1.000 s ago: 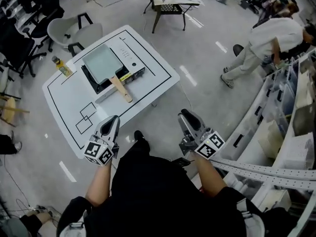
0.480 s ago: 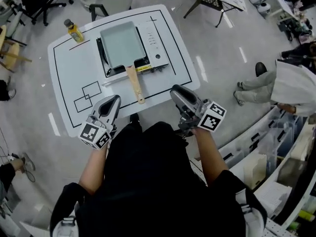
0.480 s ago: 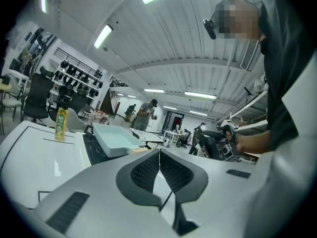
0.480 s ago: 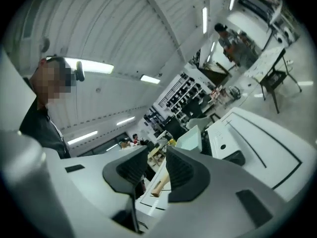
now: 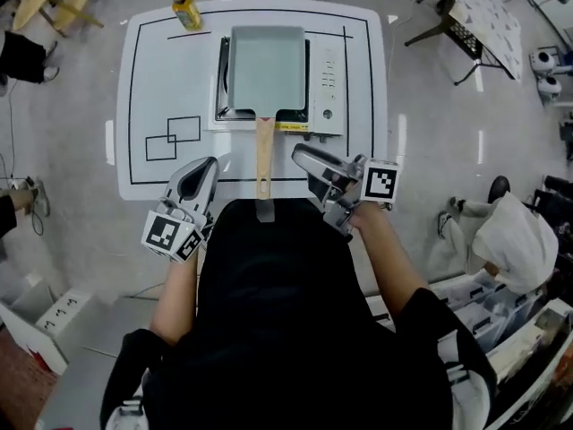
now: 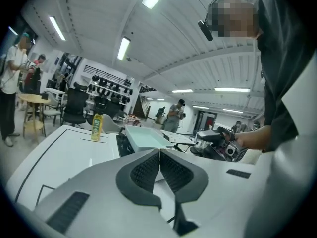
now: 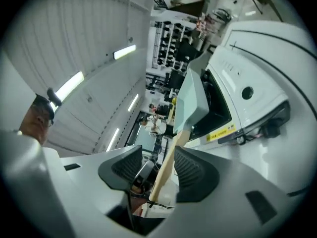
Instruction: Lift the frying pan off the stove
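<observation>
**Pan on the stove, right gripper open at its handle**

Pan (image 5: 267,68), rectangular and pale grey-green, sits on the stove (image 5: 327,79) at the far middle of the white table (image 5: 376,88). Its wooden handle (image 5: 264,155) runs straight back toward the person, and its end passes the table's near edge.

A yellow label (image 5: 291,126) on the stove's front carries print too small to read. The table top bears black outlines, among them two overlapping rectangles (image 5: 173,139). A yellow bottle (image 5: 185,9) stands at the far left corner; its label cannot be read either.

The right gripper (image 5: 300,155) lies level just right of the handle and points across at it. Its jaws have just been opening and stand released. In the right gripper view the handle shows in the gap between the pads (image 7: 193,167), with neither pad pressing on it.

The left gripper (image 5: 208,164) hangs at the near edge, left of the handle and apart from it. Its jaws are clenched together on nothing.
</observation>
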{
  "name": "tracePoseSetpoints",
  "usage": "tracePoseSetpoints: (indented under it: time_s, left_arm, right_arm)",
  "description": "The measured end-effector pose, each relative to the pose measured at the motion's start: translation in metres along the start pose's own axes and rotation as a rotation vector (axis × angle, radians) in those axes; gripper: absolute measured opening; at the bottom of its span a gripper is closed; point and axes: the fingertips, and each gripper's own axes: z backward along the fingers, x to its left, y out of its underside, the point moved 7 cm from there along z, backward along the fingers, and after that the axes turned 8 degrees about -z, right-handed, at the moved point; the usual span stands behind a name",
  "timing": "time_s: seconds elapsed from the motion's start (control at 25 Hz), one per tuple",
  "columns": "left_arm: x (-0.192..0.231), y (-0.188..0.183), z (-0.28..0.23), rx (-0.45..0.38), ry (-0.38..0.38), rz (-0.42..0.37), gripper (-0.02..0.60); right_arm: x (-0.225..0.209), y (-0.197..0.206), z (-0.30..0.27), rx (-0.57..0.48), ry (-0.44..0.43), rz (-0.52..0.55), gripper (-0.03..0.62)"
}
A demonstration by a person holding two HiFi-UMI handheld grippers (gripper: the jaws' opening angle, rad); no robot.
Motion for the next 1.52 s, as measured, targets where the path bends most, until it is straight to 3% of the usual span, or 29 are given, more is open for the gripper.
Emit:
tracePoseSetpoints:
  time_s: [0.28,0.48,0.8,1.0,1.52]
  left_arm:
    - [0.003,0.018,0.005,0.007,-0.129,0.058,0.017]
    - [0.006,0.033,0.011,0.023,-0.162,0.085,0.018]
    - [0.011,0.044,0.017,0.041,-0.190,0.111,0.018]
    - [0.013,0.046,0.018,0.044,-0.182,0.112,0.017]
    - [0.008,0.046,0.020,0.046,-0.162,0.117,0.017]
  right_arm:
    - [-0.031,0.001,-0.038,0.231,-0.005,-0.212,0.233]
    - [-0.045,0.008,-0.066,0.279,-0.049,-0.351,0.241]
    - [-0.047,0.009,-0.087,0.327,-0.055,-0.329,0.237]
    - [-0.050,0.014,-0.092,0.313,-0.054,-0.356,0.107]
    - [-0.051,0.016,-0.091,0.303,-0.058,-0.396,0.094]
